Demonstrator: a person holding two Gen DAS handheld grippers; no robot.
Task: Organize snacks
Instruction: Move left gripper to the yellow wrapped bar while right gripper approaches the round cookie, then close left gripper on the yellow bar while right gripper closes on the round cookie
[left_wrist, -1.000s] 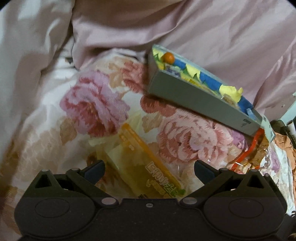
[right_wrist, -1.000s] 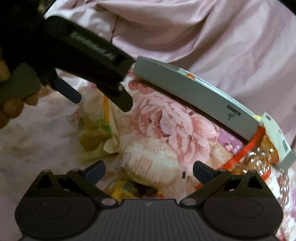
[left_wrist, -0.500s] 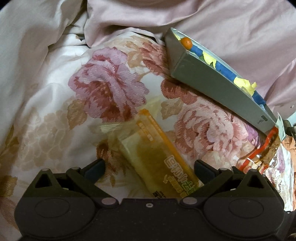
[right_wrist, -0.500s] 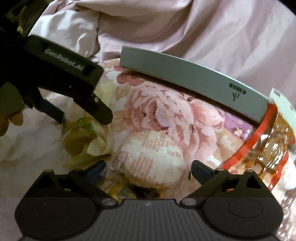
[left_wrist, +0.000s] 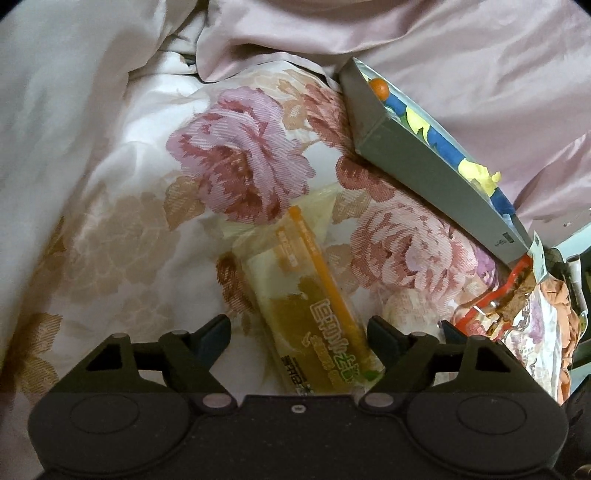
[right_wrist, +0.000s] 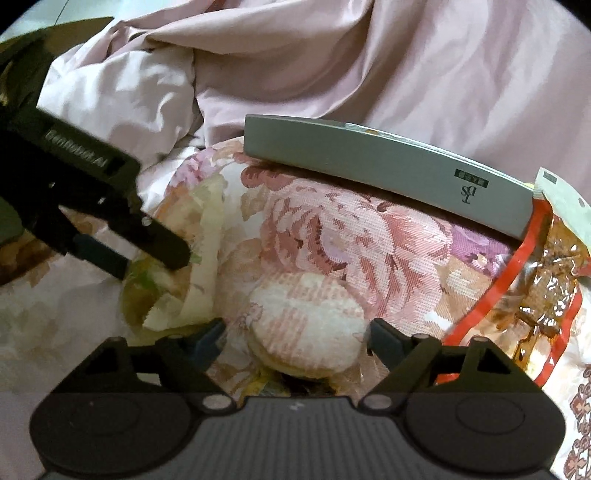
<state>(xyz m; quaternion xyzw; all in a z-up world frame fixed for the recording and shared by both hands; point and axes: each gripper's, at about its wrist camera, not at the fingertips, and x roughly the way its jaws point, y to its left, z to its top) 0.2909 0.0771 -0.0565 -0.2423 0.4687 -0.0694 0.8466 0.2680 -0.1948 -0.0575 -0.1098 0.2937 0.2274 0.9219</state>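
A yellow snack packet (left_wrist: 314, 306) with an orange stripe lies on the floral bedspread, its near end between the open jaws of my left gripper (left_wrist: 299, 328). In the right wrist view my left gripper (right_wrist: 151, 254) hovers over that packet (right_wrist: 173, 280). My right gripper (right_wrist: 295, 336) is open around a round wrapped biscuit (right_wrist: 306, 325), not closed on it. A grey box (left_wrist: 436, 173) with a colourful top rests tilted beyond; it also shows in the right wrist view (right_wrist: 388, 166). A clear red-edged snack bag (right_wrist: 535, 291) lies at right.
The floral bedspread (left_wrist: 236, 155) covers a soft, uneven bed. A rumpled pink sheet (right_wrist: 369, 62) rises behind the box. The red-edged bag (left_wrist: 495, 306) also shows at the right of the left wrist view.
My left gripper has drawn back, so more of the yellow packet shows ahead of it. My right gripper has moved in over the round biscuit. Both stay open.
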